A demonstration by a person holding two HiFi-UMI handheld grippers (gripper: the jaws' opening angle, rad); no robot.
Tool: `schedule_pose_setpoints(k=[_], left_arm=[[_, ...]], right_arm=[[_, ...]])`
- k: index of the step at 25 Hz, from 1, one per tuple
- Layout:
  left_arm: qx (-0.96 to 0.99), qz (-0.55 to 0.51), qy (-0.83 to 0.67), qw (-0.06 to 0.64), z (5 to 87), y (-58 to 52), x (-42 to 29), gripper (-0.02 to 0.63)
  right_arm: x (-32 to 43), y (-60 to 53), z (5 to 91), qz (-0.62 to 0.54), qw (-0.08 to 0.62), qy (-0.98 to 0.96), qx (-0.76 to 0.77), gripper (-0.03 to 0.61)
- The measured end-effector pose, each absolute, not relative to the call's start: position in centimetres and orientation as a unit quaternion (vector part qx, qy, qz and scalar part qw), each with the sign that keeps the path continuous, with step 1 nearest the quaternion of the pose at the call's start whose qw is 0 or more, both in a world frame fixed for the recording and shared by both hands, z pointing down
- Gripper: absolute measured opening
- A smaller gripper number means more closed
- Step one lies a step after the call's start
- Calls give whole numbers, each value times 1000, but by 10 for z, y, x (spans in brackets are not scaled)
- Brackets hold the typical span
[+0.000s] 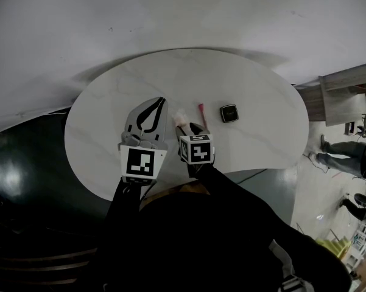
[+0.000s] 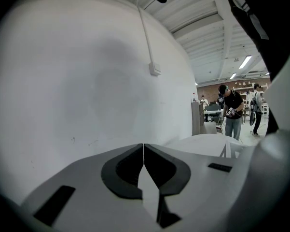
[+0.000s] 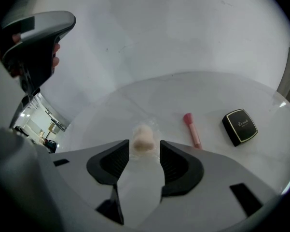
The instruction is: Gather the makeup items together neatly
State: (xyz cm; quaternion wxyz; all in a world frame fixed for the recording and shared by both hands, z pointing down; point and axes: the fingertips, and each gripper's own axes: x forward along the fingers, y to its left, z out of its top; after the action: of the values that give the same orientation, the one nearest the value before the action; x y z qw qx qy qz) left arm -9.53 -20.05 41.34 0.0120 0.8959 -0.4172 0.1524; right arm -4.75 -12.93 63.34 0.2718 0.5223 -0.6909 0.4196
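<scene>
In the head view we count three makeup items on the round white table (image 1: 109, 132): one pale sponge (image 1: 180, 117) in clear wrap, one pink stick (image 1: 203, 114) and one black compact (image 1: 229, 113). They lie in a loose row near the table's middle, the sponge leftmost, the pink stick just beside it and the compact apart from both, toward the right edge. We see two grippers above the near edge. The left gripper (image 1: 159, 103) is over bare tabletop to the left of the sponge, and the right gripper (image 1: 187, 126) has its tips at the sponge. Beyond the far edge rises a plain white wall. The floor is dark on the left and pale on the right, where a wooden cabinet (image 1: 347, 81) stands with people by it.

In the left gripper view its jaws are clenched together with nothing between them. It faces the white wall, where one cable drops to a small box (image 2: 155, 70). A person (image 2: 231, 112) stands far off under ceiling lights.

In the right gripper view the jaws stand apart, released. The sponge sits between their tips, and neither pad presses on it. The pink stick lies to its right and the compact further right, all three on the white tabletop, nothing blocking them.
</scene>
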Motion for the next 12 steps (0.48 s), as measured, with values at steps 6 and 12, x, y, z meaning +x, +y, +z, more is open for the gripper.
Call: schedule_pose_setpoints(k=[6, 12], left_arm=[[896, 151, -416, 12, 414, -199, -94, 20], [897, 154, -415, 4, 413, -195, -90, 20]], right_arm=[[-48, -131, 624, 404, 265, -704, 520, 212], [-45, -138, 605, 377, 247, -724, 522, 212]])
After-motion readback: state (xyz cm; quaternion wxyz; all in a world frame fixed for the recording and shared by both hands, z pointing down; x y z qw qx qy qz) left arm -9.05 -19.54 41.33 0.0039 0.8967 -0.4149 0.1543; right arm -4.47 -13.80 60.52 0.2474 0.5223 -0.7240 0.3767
